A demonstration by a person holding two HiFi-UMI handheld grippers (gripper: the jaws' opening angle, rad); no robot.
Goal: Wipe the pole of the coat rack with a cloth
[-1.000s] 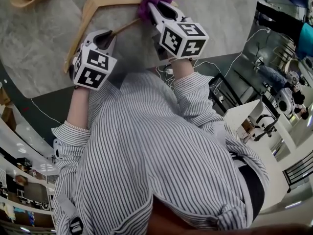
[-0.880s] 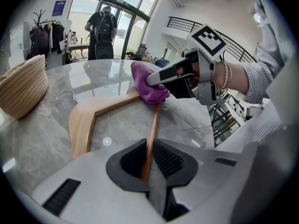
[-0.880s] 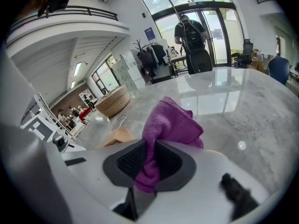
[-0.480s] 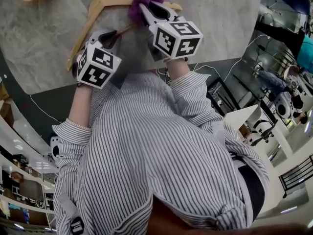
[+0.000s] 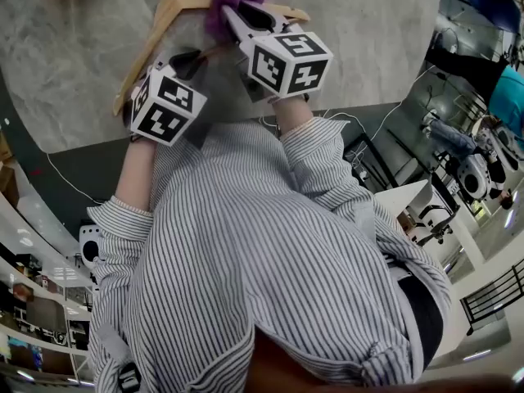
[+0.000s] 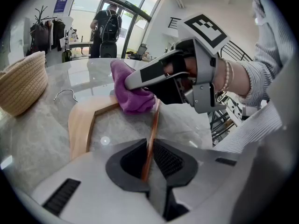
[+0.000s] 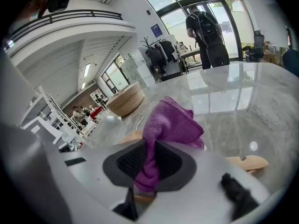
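pole: no coat rack in view; the thing being wiped is the thin crossbar of a wooden clothes hanger, low over the table and running from the left jaws up to the cloth
cloth: purple microfibre cloth, bunched and sitting on the far end of the crossbar, near the hanger's shoulder
right gripper: jaws pinched on a narrow fold of the cloth; most of it hangs loose past the tips
left gripper: jaws clamped on the near end of the crossbar, with only a thin edge between the pads
hanger rest: the shoulders look to be lying on the marble table; metal hook points away toward a woven basket
risk 1: the cloth pulls out of the right jaws. Cause: small bite on one fold, plus drag along the wood.
risk 2: the crossbar twists or slips in the left jaws. Cause: thin round stock and sideways wiping force.
risk 3: the hanger skids on the table. Cause: slick marble and only one anchor point.
risk 4: the bar bends or pops from the frame. Cause: pressing down too hard mid-span.
risk 5: the grippers bump. Cause: a wipe stroke running toward the left jaws, which are already near.
risk 6: the underside stays unwiped. Cause: the cloth seems to sit on top only; wrap can't be told.
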